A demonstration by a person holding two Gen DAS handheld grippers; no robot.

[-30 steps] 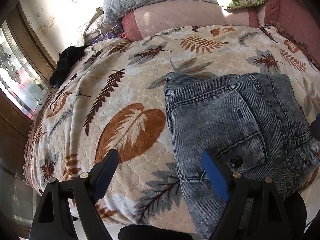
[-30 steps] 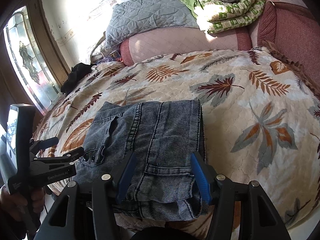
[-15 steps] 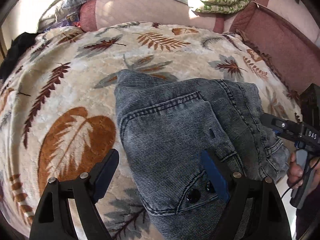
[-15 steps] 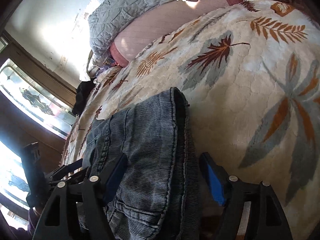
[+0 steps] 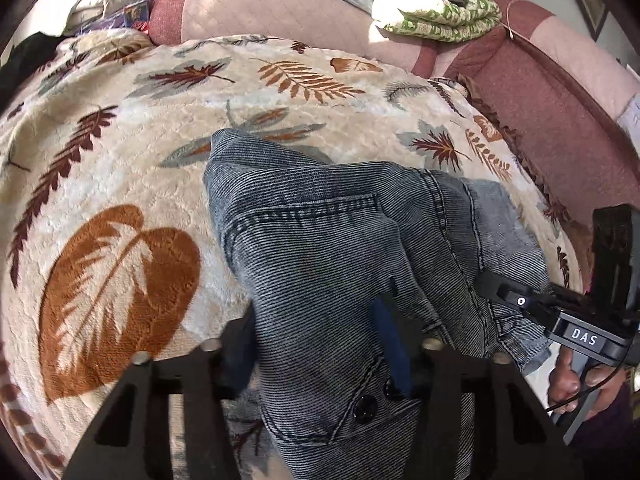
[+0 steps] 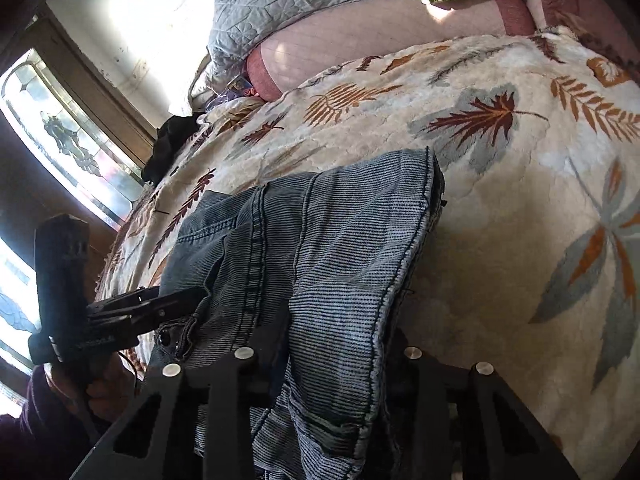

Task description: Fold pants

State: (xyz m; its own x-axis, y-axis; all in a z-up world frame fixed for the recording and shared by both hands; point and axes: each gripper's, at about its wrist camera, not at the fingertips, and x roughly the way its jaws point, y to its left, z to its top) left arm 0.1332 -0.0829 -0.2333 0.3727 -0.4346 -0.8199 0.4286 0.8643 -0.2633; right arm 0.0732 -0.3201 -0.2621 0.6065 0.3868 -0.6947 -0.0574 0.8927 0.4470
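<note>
The folded blue-grey denim pants point(image 5: 320, 248) lie on the leaf-patterned blanket point(image 5: 120, 184) near its front edge. My left gripper point(image 5: 320, 344) is shut on the pants' near left part, by the buttoned pocket, and the cloth bunches up between its fingers. My right gripper point(image 6: 336, 364) is shut on the pants' point(image 6: 328, 248) near right edge, with a fold rising between its fingers. Each gripper shows in the other's view: the right one point(image 5: 520, 300) at the pants' right side, the left one point(image 6: 176, 304) at their left side.
A pink bolster point(image 5: 280, 12) and a grey quilted pillow point(image 6: 288, 0) lie at the bed's head, with a green patterned quilt point(image 5: 436, 8). A red padded side rail point(image 5: 560, 92) runs along the right. A dark garment point(image 6: 168, 148) lies by the window point(image 6: 72, 152).
Both grippers have closed on the near edge of the pants. The denim is bunched and raised between the fingers where it lay flat before.
</note>
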